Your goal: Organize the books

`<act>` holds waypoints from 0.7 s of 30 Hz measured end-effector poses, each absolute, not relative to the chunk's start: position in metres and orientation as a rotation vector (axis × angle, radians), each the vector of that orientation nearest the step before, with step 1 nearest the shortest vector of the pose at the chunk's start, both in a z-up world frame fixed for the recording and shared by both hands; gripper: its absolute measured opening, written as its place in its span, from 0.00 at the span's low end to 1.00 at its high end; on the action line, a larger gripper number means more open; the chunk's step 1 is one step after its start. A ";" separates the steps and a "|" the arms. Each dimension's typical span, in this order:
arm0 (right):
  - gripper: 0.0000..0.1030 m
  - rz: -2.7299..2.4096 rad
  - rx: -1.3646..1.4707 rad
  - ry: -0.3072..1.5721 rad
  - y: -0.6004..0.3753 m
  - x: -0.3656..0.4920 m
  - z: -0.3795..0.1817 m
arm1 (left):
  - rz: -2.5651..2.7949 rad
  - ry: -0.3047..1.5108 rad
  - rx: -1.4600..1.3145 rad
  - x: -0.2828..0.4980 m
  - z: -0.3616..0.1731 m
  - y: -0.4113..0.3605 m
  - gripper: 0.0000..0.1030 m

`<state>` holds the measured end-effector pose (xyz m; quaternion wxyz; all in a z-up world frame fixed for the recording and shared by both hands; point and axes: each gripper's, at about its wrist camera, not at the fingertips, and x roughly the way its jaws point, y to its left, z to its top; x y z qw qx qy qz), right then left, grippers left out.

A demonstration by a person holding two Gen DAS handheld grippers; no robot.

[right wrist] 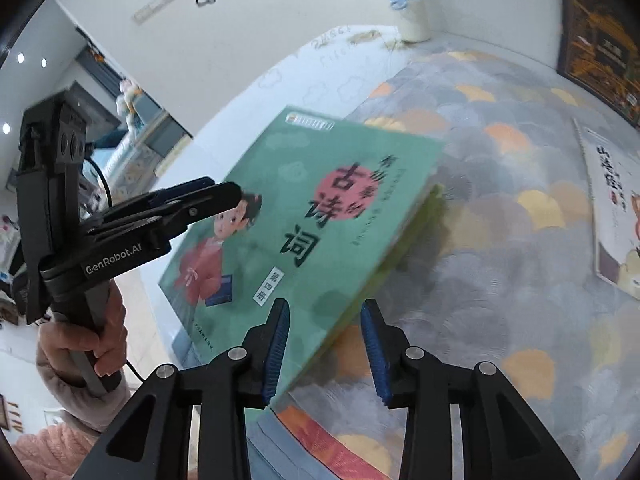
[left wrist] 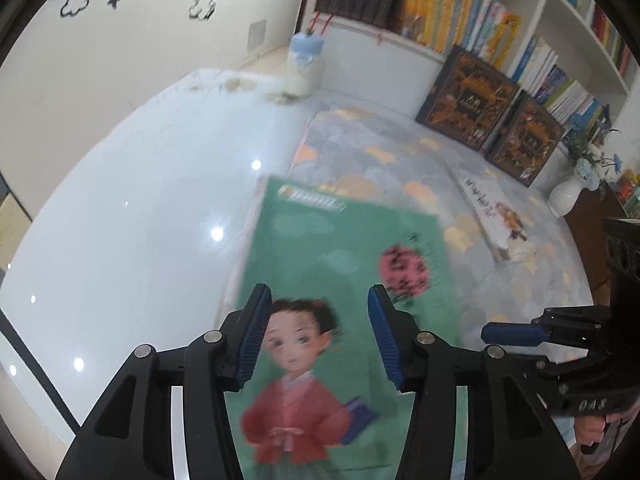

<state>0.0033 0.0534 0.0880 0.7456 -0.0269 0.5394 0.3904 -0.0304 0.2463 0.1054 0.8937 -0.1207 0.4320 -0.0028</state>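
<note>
A green picture book [left wrist: 340,240] with a girl in red on its cover lies face up across the rug's left edge, blurred in both views. My left gripper [left wrist: 320,296] hovers over the cover's lower half with its jaws apart and neither blue pad on the book. In the right wrist view the green book [right wrist: 340,208] looks tilted, with a yellow-green edge under its right side. Its near corner sits between the fingers of my right gripper [right wrist: 325,308], which is open with the right pad off the book. The left gripper [right wrist: 228,196] reaches over the book's left edge.
A cloud-patterned rug [left wrist: 400,152] covers the glossy white floor. On it lies a white spiral-bound book [left wrist: 496,216]. Two dark boxed volumes [left wrist: 468,96] lean on the filled bookshelf [left wrist: 460,12]. A white vase [left wrist: 564,196] and a blue-capped bottle [left wrist: 304,64] stand by. A person's hand [right wrist: 80,340] holds the left handle.
</note>
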 end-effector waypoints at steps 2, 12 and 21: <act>0.39 0.828 -0.021 1.151 0.030 0.010 0.098 | -0.036 0.872 -0.241 -0.026 0.118 0.230 0.52; 0.47 0.618 0.224 1.038 -0.127 0.071 0.107 | -0.246 0.924 -0.215 0.033 0.120 0.093 0.56; 0.47 0.390 0.300 1.025 -0.243 0.148 0.066 | -0.185 1.024 -0.215 0.131 0.063 0.012 0.56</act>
